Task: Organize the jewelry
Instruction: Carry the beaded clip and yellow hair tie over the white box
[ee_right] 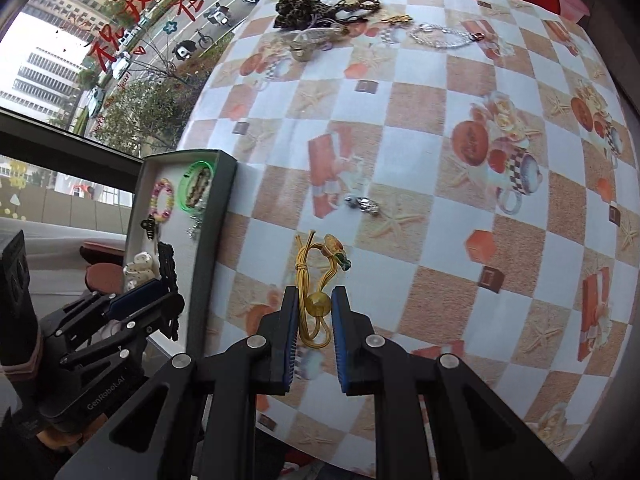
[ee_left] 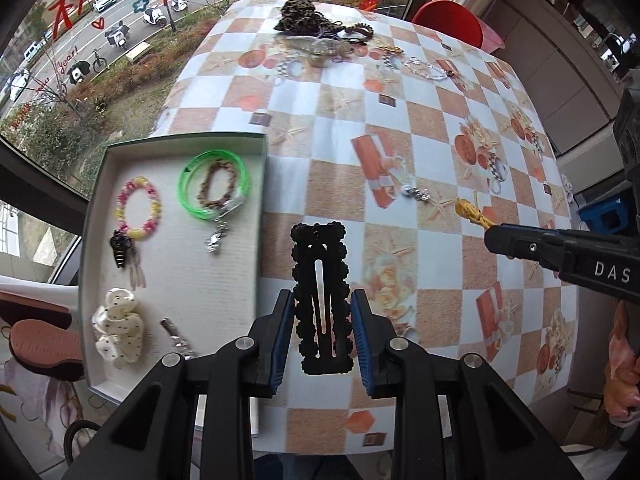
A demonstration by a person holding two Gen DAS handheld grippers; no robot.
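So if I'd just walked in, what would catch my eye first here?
Probably the black hair clip held between the left gripper fingers, just right of the tray. Next, the yellow elastic hair tie pinched in the right gripper over the checkered tablecloth. Inside the tray, the bright green bangle stands out.

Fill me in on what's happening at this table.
A person is sorting jewelry into a shallow box at the table's left edge, with a tool in each hand. The left tool is clamped on a black hair clip, held near the box. The right tool is closed around a yellow elastic hair tie. The box already holds a green bangle, a pink and yellow bracelet and a white bow. A small silver piece and a pile of accessories remain on the tablecloth.
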